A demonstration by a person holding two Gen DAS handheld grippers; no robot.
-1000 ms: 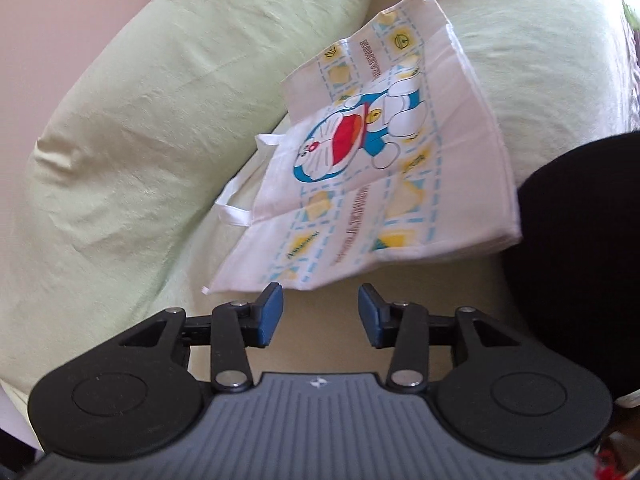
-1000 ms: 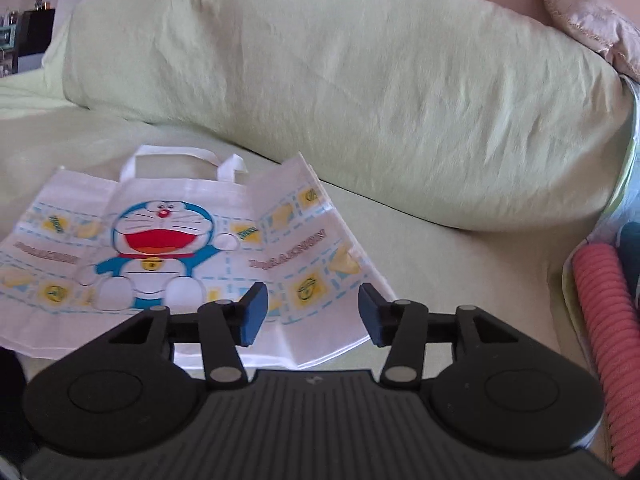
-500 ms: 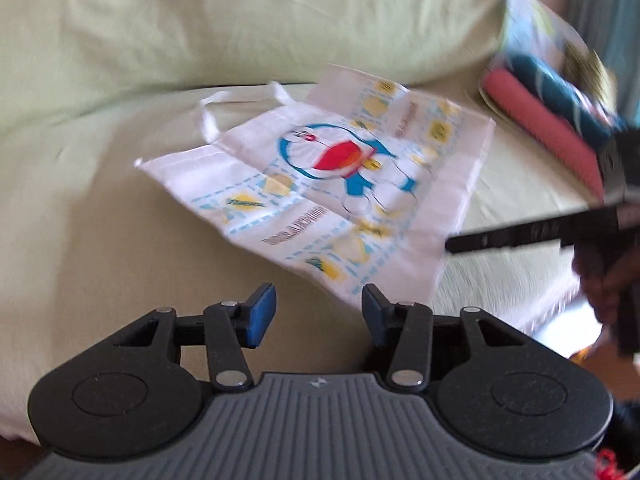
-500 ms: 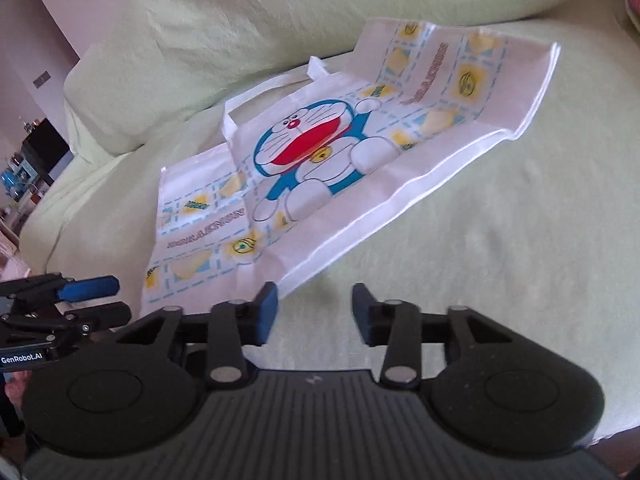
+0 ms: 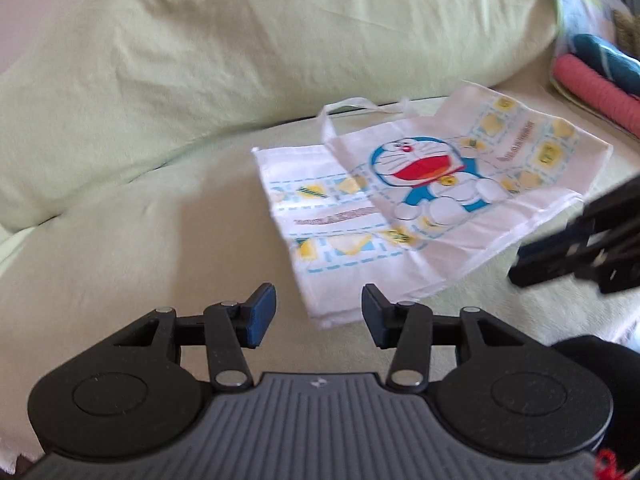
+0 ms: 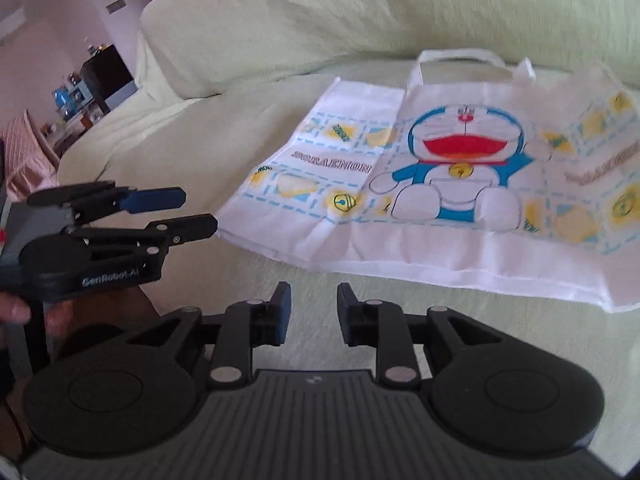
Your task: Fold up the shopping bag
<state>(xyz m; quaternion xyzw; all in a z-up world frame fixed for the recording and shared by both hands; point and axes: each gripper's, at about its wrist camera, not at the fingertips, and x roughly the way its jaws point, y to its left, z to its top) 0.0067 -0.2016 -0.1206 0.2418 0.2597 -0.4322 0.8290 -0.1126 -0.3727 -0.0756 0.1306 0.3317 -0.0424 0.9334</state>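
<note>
Pale green fabric sofa carrying everything. White cloth shopping bag with blue cartoon cat print lying flat on seat, white handles pointing toward far backrest. Left tool hovering near bag's near-left corner, gaping, gripping nothing. Right tool hovering before bag's near edge, parted, empty.

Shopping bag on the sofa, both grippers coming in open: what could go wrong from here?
1. The shopping bag lies on a soft green sofa cover, so the left gripper at its near corner may pinch cover with bag.
2. The bag looks thin and layered; a jaw may catch only the top layer.
3. The handles stick out behind and may skew the fold.
4. The right gripper holds nothing yet.
</note>
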